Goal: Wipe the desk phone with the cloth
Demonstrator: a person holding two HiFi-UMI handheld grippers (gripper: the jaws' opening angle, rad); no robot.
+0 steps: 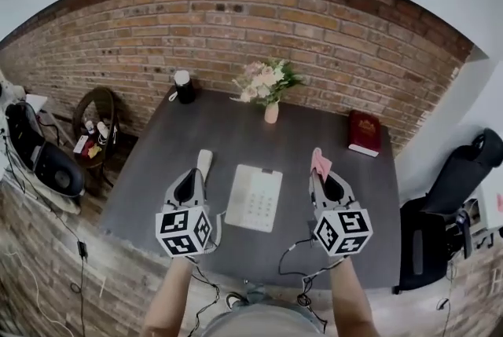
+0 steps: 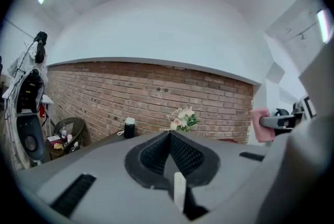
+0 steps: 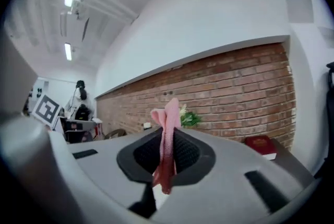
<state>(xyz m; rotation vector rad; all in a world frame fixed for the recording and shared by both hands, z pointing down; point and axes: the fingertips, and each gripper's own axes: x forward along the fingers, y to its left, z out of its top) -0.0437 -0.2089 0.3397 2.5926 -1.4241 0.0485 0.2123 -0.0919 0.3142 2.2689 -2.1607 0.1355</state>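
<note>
Head view: desk phone (image 1: 254, 197) flat on the tabletop (image 1: 314, 131) between left tool (image 1: 191, 177) and right tool (image 1: 322, 178); left gripper view, left tool pinched together, seemingly on nothing; right gripper view, right tool clamping the pink cloth (image 3: 168, 124) upright.

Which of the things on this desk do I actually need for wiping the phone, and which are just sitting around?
For the job:
- desk phone
- handset, lying on the desk beside it
- pink cloth, clamped in the right gripper

Just lying about:
- vase of flowers
- red book
- black container with a white top
</note>
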